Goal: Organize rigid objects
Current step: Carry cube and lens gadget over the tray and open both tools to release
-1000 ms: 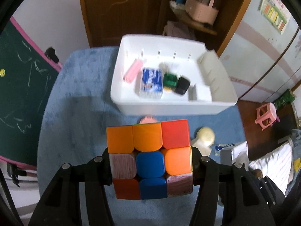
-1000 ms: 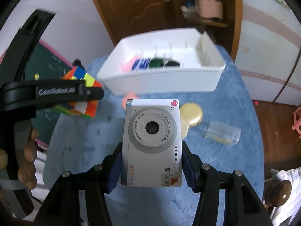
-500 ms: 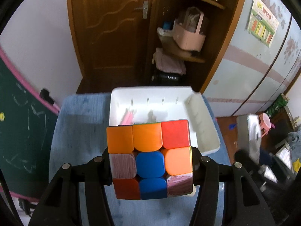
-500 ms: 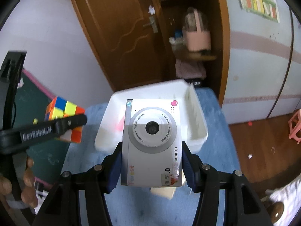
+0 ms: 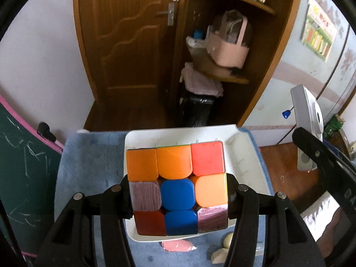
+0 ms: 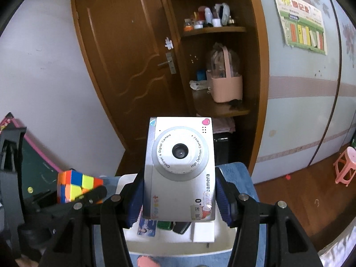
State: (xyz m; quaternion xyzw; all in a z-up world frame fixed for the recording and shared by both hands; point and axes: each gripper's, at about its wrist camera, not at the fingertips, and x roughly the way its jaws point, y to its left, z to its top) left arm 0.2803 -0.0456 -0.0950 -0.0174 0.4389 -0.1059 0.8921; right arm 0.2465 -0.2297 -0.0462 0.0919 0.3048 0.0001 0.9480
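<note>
The left hand-held gripper (image 5: 178,197) is clamped on a puzzle cube (image 5: 176,188), its black fingers pressing the cube's two side faces around the middle row. The face turned toward the lens shows orange, orange and red squares along the top, a worn whitish-pink square, a blue one and an orange one across the middle, and dark red, blue and another scuffed pinkish square at the bottom. From the right wrist view the same cube shows yellow, blue, orange and red squares. The cube hangs in the air above the white plastic bin (image 5: 242,155), covering most of its inside in the left wrist view.

The right hand-held gripper (image 6: 179,197) is clamped on a toy camera (image 6: 179,171), blue-padded fingers against its lower sides. The camera is a silver-white slab held upright with its round lens ring facing the wrist lens; the ring carries the words "Children's Digital Camera", a pink heart sits in one upper corner, and small stickers mark the lower edge. It too is held above the bin, toward the bin's right side.

Inside the bin, below the camera, lie a blue printed card pack (image 6: 146,228), a green toy (image 6: 164,225) and a black piece (image 6: 181,227) side by side. The bin stands on the table, which is covered by a blue fuzzy cloth (image 5: 89,155). Just in front of the bin on the cloth lie a pink flat piece (image 5: 176,245) and a cream-coloured object (image 5: 222,253).
</note>
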